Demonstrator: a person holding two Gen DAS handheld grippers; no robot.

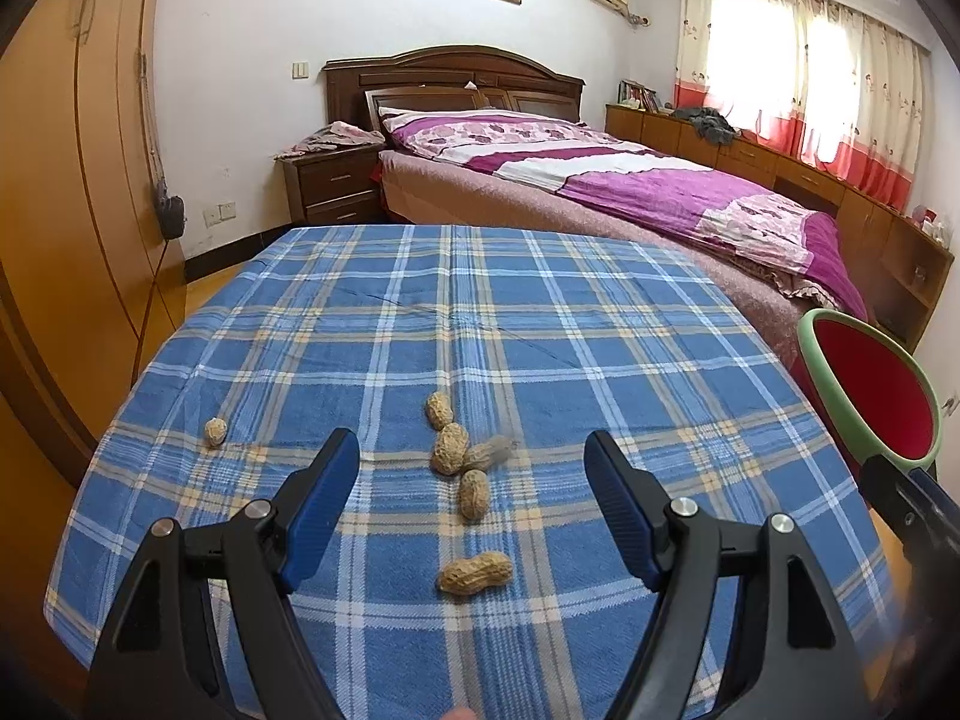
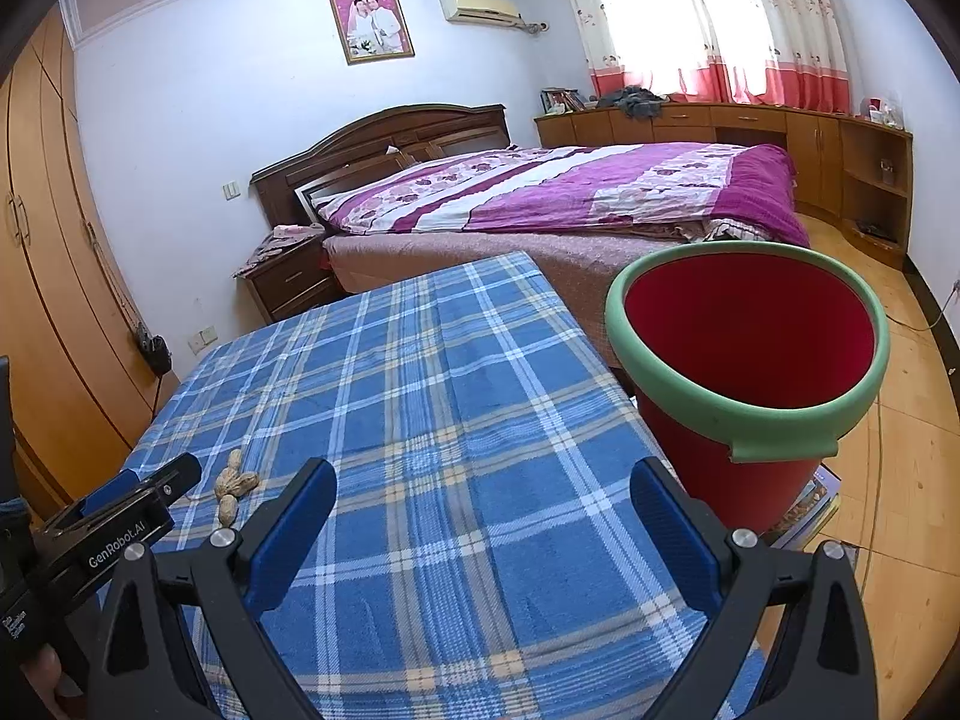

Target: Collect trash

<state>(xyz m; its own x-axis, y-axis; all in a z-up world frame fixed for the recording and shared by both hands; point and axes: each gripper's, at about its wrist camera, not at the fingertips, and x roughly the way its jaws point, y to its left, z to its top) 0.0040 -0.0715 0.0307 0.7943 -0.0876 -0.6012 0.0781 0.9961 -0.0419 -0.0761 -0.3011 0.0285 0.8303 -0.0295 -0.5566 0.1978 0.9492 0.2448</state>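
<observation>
Both grippers, left (image 1: 471, 480) & right (image 2: 483, 504), jaws spread, empty; peanuts (image 1: 456, 456) mid-cloth; bucket (image 2: 744, 414) beside table edge.

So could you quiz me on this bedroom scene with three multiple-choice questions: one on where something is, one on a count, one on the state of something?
1. Where is the red bucket?
A. On the bed
B. Beside the right edge of the checked table
C. On the nightstand

2. How many peanuts lie on the checked cloth in the left wrist view?
A. Two
B. Ten
C. Six

3. What is the left gripper doing?
A. Open, holding nothing
B. Shut on a peanut
C. Clamped on the bucket's rim

Answers:
1 B: the bucket stands off the table's right side, with the floor behind it.
2 C: four clustered, one off to the left, one nearer the camera.
3 A: its blue pads stand wide apart over the cloth.
</observation>
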